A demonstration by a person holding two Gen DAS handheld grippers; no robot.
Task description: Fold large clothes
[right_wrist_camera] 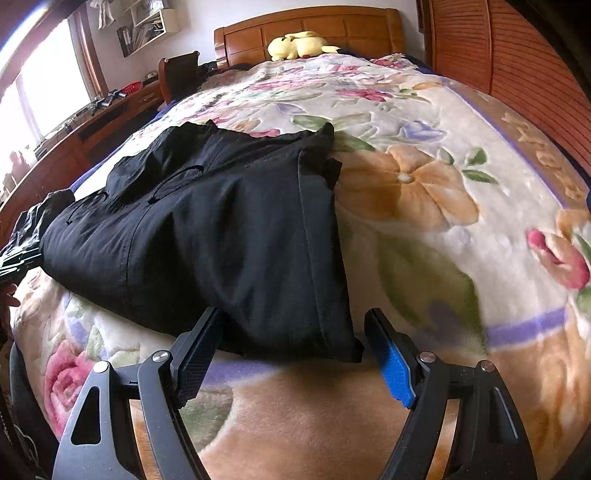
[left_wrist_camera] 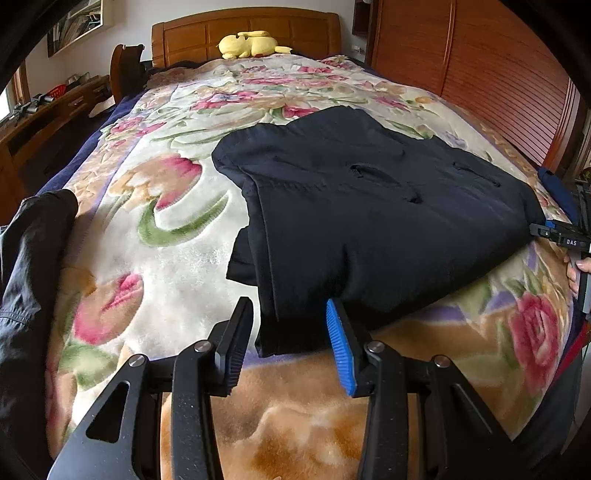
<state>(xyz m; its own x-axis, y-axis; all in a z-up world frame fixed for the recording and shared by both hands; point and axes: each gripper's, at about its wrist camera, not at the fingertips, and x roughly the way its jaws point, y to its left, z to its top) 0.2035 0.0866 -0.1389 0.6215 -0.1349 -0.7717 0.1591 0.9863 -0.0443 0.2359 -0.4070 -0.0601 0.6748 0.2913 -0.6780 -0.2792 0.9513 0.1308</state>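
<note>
Left wrist, smooth black trousers [left_wrist_camera: 369, 206], plush blanket [left_wrist_camera: 166, 236]

Yellow plush toy [left_wrist_camera: 247, 44] lies by wooden headboard [left_wrist_camera: 207, 37], floral blanket [left_wrist_camera: 177, 236] below.

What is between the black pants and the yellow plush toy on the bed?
Only bare floral blanket lies between the black pants and the yellow plush toy, shown in both wrist views.

Black garment [left_wrist_camera: 369, 206] all over, plain, no print. Under it the blanket [left_wrist_camera: 177, 236] runs cream with pink, peach and lilac flowers, green leaves (tan border near us). Yellow plush toy [left_wrist_camera: 247, 43] up top, warm orange-brown headboard [left_wrist_camera: 243, 35]. One blue pad on each black gripper [left_wrist_camera: 290, 332].
</note>
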